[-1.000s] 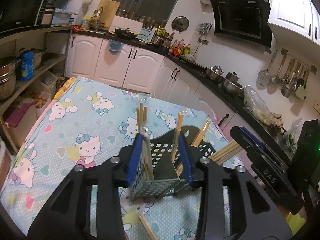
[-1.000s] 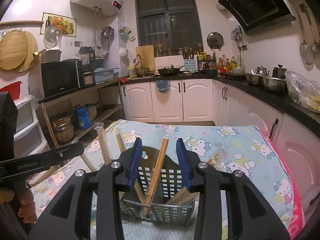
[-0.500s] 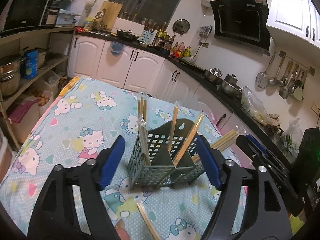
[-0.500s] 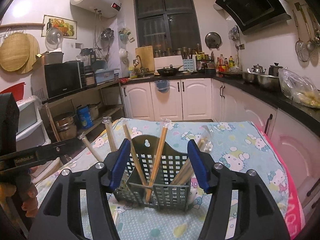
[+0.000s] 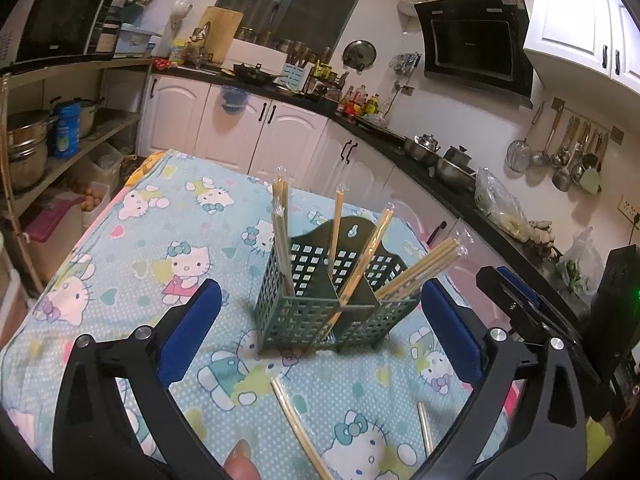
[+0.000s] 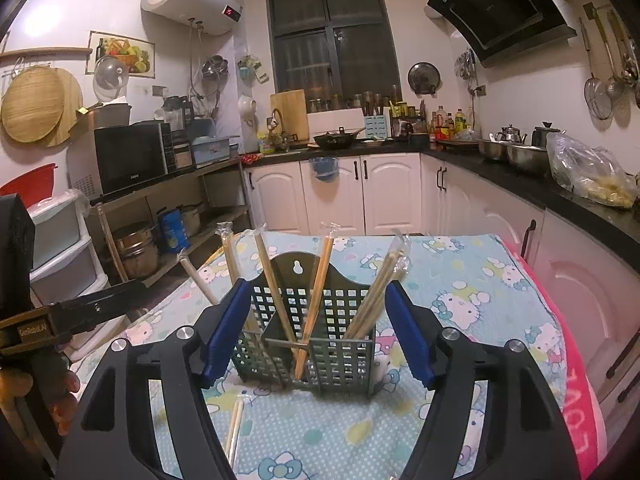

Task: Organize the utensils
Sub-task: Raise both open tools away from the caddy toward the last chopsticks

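**Both tongs spread wide around the green holder**

Standing upright on a cartoon-cat tablecloth [image 5: 132, 248]: a green slotted holder [image 5: 320, 312] with a divided interior and a raised back panel with a hanging hole. Loaded with wrapped chopsticks [image 5: 280, 232] leaning out at different angles, one bundle fanned far to the right in the left wrist view.

Left gripper [image 5: 320, 334] aimed at the holder from the near side, jaws just opened further and now spread wide, blue pads [image 5: 192, 332] well clear of both holder walls. Nothing pressed between them; holder seen in the gap but apart from the pads.

Right gripper [image 6: 318, 330] facing the holder from another side, jaws also just opened, blue pads [image 6: 226, 328] just beside the holder's outer walls. Left pad overlapping the left wall in the picture; contact there cannot be told, right pad visibly off the wall. Holder resting on the cloth.

Lying loose on the cloth in front of the holder: two more wrapped chopsticks [image 5: 298, 428], one long and slanted, one shorter to its right. One of them also visible at bottom left in the right wrist view [image 6: 236, 424].

Behind: white cupboards [image 6: 332, 192] under a dark counter.
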The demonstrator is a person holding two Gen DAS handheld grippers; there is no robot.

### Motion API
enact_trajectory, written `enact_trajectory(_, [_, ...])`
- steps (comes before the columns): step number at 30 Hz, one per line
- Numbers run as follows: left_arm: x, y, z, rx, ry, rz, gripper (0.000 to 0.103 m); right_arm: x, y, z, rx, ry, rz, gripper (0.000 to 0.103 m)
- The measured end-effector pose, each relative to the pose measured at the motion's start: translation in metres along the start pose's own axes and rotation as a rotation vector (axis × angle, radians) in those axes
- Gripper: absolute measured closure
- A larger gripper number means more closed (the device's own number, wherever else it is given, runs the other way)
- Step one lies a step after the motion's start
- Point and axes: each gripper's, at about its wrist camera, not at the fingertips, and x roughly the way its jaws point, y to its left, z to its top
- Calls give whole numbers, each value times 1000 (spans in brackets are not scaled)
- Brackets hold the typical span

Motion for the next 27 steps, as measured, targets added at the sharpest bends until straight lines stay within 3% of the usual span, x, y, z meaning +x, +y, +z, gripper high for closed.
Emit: enact_trajectory(27, [-9, -2, -49, -4, 74, 32, 12, -28, -13, -53, -3, 103, -29, 35])
